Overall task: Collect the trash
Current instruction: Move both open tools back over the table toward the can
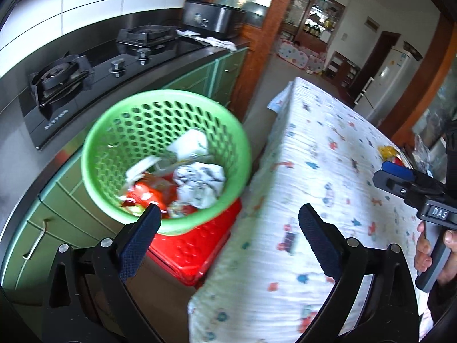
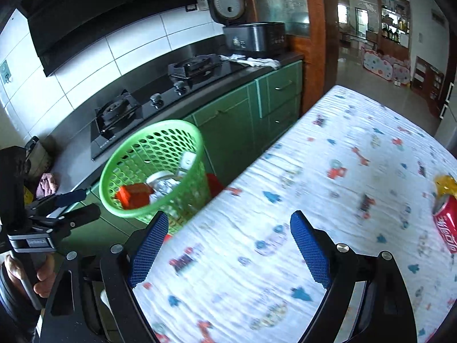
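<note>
A green perforated basket (image 1: 108, 143) stands on a red stool (image 1: 197, 245) left of the table; it also shows in the right wrist view (image 2: 128, 168). It holds crumpled paper (image 1: 200, 183), a red wrapper (image 1: 148, 193) and other trash. My left gripper (image 1: 228, 223) is open and empty, above the gap between basket and table. My right gripper (image 2: 228, 234) is open and empty over the table's left part. A red cola can (image 2: 445, 225) and a yellow wrapper (image 2: 445, 184) lie on the table at the right; the wrapper also shows in the left wrist view (image 1: 387, 151).
The table carries a white patterned cloth (image 2: 314, 171). A counter with a black gas hob (image 1: 85, 74), a rice cooker (image 2: 254, 38), a white rag (image 2: 257, 61) and green cabinets (image 2: 257, 108) runs along the left. A doorway opens to a room behind.
</note>
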`<state>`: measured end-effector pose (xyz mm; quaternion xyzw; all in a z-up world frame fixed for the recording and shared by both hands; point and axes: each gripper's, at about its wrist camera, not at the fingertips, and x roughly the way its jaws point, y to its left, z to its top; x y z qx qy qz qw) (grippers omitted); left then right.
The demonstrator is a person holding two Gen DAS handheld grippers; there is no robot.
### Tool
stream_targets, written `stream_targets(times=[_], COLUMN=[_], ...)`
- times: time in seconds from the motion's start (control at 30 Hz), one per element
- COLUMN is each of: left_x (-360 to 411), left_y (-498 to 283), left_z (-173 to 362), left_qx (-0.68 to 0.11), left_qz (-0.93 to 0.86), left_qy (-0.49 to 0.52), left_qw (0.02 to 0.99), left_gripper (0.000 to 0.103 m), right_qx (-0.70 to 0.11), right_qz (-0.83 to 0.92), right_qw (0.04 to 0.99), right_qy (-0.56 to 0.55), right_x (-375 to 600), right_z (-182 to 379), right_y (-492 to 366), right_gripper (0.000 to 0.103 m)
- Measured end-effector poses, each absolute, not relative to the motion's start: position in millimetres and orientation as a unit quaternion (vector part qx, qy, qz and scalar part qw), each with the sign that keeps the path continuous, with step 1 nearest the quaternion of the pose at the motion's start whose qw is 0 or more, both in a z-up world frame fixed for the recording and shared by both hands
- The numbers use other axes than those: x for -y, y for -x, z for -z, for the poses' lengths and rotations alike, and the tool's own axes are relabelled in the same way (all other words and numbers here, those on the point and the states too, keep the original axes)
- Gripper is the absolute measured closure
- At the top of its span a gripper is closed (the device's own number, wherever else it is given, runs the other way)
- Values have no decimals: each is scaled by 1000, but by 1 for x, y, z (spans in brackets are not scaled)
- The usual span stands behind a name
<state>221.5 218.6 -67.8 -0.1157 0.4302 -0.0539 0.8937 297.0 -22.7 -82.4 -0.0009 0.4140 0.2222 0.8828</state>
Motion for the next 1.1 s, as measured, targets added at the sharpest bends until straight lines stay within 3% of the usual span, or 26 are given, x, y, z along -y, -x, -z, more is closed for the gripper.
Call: stream_targets(times=[0.73,1.1], left_x=[-75,-28], left_y=[-251,-267], left_z=[82,89], left_qx=[-464,-477], left_qz=[132,148], left_qy=[74,54], left_qw=[873,865], left_gripper=[7,7], right_qx=[-437,-442], right_qz=[-80,-39], right_qw=[895,896], right_qy=[27,-31], right_x=[236,327], right_z=[105,95], right_y=[-315,-368], right_gripper=[19,19])
